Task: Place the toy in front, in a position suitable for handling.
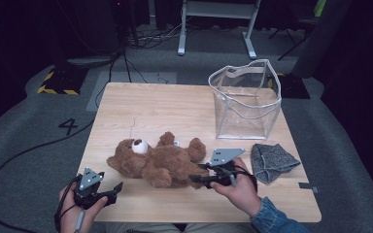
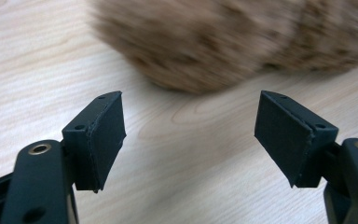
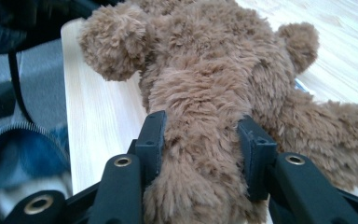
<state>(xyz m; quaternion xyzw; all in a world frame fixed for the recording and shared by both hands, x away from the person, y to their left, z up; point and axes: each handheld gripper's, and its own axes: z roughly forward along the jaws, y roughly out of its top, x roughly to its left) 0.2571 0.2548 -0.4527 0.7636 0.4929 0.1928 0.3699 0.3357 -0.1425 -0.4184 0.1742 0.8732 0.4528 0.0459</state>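
A brown teddy bear (image 1: 158,160) lies on its back across the front middle of the wooden table (image 1: 141,109), head to the left. My right gripper (image 1: 197,175) is at the bear's near right leg, and in the right gripper view its jaws press into the fur of that leg (image 3: 200,135) from both sides. My left gripper (image 1: 112,193) rests near the table's front left edge with its jaws wide apart. In the left gripper view nothing lies between its jaws, and the bear's blurred fur (image 2: 223,42) is just beyond them.
A clear plastic bag (image 1: 245,99) with a white rim stands open at the back right of the table. A grey folded cloth (image 1: 271,160) lies in front of it, right of my right hand. Cables and a desk frame are on the floor behind.
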